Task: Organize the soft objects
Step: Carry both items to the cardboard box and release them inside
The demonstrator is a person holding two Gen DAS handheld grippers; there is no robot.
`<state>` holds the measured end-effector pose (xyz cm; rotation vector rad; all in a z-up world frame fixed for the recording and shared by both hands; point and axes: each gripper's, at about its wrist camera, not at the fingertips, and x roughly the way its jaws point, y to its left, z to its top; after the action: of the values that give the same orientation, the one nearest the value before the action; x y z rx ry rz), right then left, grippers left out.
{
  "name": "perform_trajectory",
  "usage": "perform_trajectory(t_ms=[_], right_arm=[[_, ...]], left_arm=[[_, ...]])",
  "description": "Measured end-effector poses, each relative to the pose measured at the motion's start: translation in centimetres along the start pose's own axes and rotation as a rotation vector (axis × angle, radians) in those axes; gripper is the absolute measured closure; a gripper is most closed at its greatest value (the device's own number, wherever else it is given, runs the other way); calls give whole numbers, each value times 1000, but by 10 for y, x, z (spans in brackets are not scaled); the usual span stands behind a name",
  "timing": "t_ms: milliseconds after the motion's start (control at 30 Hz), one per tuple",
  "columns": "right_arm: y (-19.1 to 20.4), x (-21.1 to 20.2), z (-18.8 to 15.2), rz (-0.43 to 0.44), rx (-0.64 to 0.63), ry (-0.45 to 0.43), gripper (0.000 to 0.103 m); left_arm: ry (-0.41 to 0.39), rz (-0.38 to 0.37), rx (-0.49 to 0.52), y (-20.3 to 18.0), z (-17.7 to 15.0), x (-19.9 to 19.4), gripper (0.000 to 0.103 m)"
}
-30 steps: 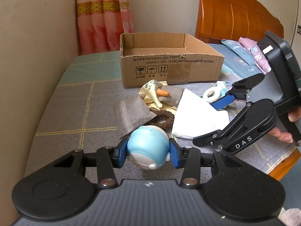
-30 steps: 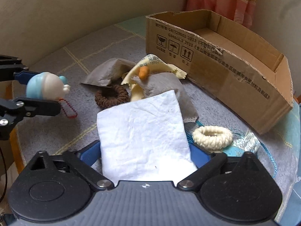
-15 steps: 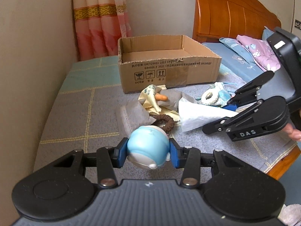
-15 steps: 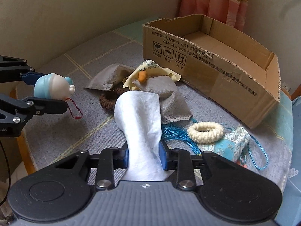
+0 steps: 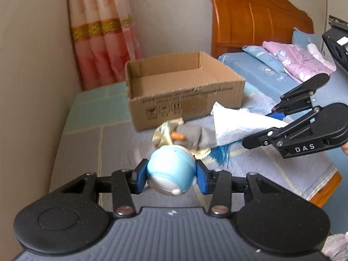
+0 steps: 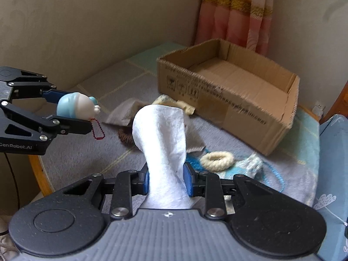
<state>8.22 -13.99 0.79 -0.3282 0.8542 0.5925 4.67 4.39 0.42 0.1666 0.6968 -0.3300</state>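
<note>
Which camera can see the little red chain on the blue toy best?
The right wrist view. There the red chain hangs in the open under the blue toy, held in the left tongs. In the left wrist view the toy hides its chain.

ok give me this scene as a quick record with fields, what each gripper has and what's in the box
left gripper: shut on blue toy
right gripper: shut on white cloth
cardboard box: open, nothing seen inside
on the bed: cream ring, grey cloth, brown hair tie, blue cord
</note>
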Motion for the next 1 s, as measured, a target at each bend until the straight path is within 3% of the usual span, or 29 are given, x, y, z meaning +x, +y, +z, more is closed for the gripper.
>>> perform_trajectory(t_ms=[500,867,900,967,1000], right_arm=[[-31,-17,25,-61,49,-77,69],[-56,-24,36,-96,89,-114,69],[-58,-25,36,-99,95,-116,69],[-62,-26,36,-104,105,-118,69],[-62,-26,36,-110,108,-121,69]], left_arm=[[-115,-9,115,1,92,32,59],[-55,31,93,31,172,135,58],[-46,28,79,34,177,147,54],[-72,66,64,39,183,164,31],[-89,104,51,40,184,171,6]])
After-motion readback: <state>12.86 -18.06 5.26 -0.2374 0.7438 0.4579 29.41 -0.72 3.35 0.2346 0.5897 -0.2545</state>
